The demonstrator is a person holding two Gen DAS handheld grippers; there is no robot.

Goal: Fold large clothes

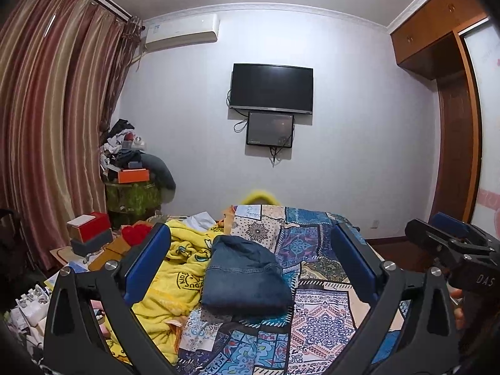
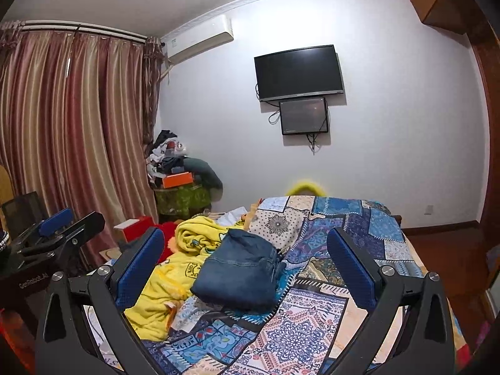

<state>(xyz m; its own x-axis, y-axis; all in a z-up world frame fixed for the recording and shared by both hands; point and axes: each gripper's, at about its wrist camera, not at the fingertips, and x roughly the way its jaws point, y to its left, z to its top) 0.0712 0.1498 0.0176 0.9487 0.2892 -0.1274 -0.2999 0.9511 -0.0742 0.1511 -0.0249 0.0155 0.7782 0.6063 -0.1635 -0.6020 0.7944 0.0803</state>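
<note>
A folded pair of blue jeans [image 1: 247, 278] [image 2: 240, 275] lies on the patchwork bedspread [image 1: 322, 315] [image 2: 312, 328], its left edge against a crumpled yellow blanket [image 1: 178, 268] [image 2: 165, 284]. My left gripper [image 1: 251, 234] is open and empty, held above the bed short of the jeans. My right gripper [image 2: 245, 234] is likewise open with nothing between its blue pads [image 2: 353, 268]. Each gripper shows at the edge of the other's view: the right one [image 1: 450, 240] at the right, the left one [image 2: 62, 228] at the left.
Boxes, a red one [image 1: 93, 228] among them, and loose clutter crowd the floor left of the bed. A heaped side table [image 1: 134, 172] stands by the striped curtains [image 1: 47, 125]. A television [image 1: 272, 89] hangs on the far wall; a wooden wardrobe [image 1: 453, 125] lines the right.
</note>
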